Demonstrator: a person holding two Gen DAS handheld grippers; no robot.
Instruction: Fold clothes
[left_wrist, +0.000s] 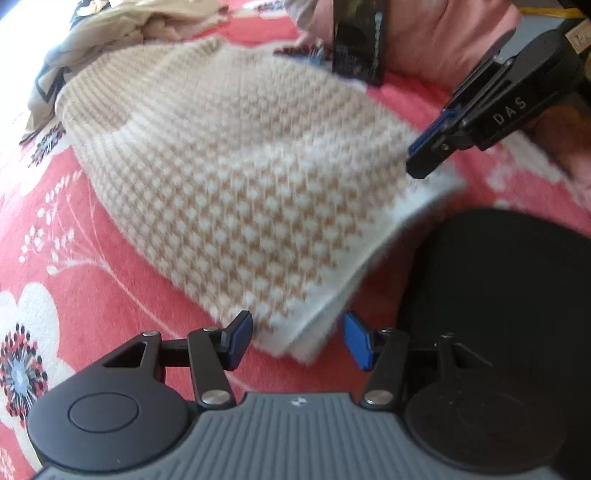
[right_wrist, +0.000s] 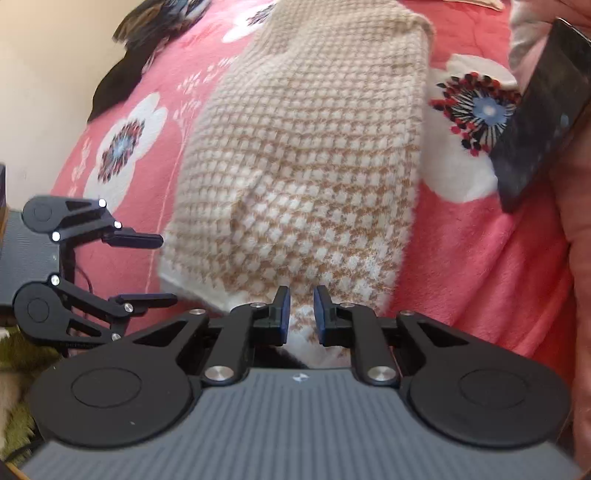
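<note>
A beige-and-white knit sweater (left_wrist: 236, 177) lies folded on a red floral blanket (left_wrist: 74, 240). At the bottom of the left wrist view my left gripper (left_wrist: 299, 341) stands open, with the sweater's white hem corner lying between its blue pads. The right wrist view shows that gripper (right_wrist: 155, 267) at the sweater's (right_wrist: 306, 166) left edge, with red blanket in its gap. My right gripper (right_wrist: 301, 314) is nearly closed on the sweater's near hem, with knit cloth between its pads. From the left wrist view the right gripper (left_wrist: 421, 166) points down at the sweater's right corner.
Crumpled beige clothes (left_wrist: 110, 29) lie beyond the sweater. A dark flat panel (right_wrist: 543, 110) stands at the right by a person's pink sleeve (left_wrist: 443, 37). A black garment (right_wrist: 122, 77) lies by the wall. A black rounded shape (left_wrist: 498, 277) sits right of the left gripper.
</note>
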